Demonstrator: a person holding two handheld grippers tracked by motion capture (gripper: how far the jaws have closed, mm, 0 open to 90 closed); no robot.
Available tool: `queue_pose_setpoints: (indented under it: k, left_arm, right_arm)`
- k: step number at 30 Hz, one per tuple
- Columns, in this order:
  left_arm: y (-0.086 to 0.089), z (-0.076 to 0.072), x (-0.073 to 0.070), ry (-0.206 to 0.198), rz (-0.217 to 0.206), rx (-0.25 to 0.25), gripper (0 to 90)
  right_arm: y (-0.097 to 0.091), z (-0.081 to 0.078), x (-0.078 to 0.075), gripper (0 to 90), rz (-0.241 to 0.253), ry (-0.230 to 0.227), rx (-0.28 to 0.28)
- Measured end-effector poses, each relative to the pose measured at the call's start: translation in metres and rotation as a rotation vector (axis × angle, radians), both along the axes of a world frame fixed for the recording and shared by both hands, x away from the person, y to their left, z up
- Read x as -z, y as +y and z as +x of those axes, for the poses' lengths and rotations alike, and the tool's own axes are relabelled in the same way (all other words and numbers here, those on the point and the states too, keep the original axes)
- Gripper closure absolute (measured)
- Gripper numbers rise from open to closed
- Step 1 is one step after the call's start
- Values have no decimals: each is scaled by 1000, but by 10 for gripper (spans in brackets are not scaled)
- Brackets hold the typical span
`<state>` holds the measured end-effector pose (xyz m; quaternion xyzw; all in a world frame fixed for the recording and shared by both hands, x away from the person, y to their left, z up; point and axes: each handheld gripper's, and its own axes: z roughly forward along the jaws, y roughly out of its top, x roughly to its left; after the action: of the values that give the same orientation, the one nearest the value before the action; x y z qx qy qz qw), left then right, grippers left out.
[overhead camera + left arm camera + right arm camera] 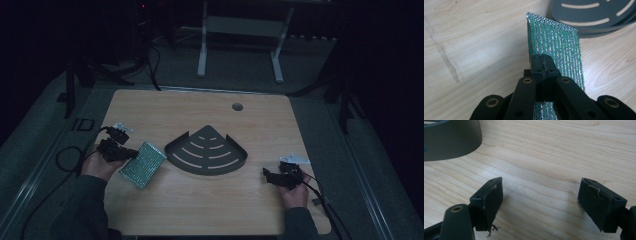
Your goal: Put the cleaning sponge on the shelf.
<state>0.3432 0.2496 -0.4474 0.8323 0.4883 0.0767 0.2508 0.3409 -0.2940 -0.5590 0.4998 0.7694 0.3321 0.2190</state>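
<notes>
Wide bare wood around a green scouring pad (pixel 144 164) at the bench's (pixel 200 210) left edge, near a dark corner rack (pixel 207 151). Long axis angled toward the rack. Left tongs (pixel 131 153) clamped on the pad; right tongs (pixel 267 176) gaping, empty. Dim room beyond.

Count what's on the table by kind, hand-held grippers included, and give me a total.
Green scrubbing pad: 1
Dark grey corner shelf: 1
Hand-held grippers: 2, the left hand-held gripper shut on the pad, the right hand-held gripper open
Total: 4
</notes>
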Motion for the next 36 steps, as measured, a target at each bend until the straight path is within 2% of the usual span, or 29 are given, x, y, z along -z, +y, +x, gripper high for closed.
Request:
queue_pose_setpoints:
  k: [13, 23, 36]
  left_arm:
    - [-1, 16, -11, -9, -44, 55, 900]
    - [-7, 26, -16, -10, -48, 101, 900]
    - [-18, 41, -21, -19, -47, 128, 900]
  right_arm:
    - [0, 0, 0, 198, 0, 0, 0]
    - [0, 0, 0, 198, 0, 0, 0]
    - [0, 0, 0, 198, 0, 0, 0]
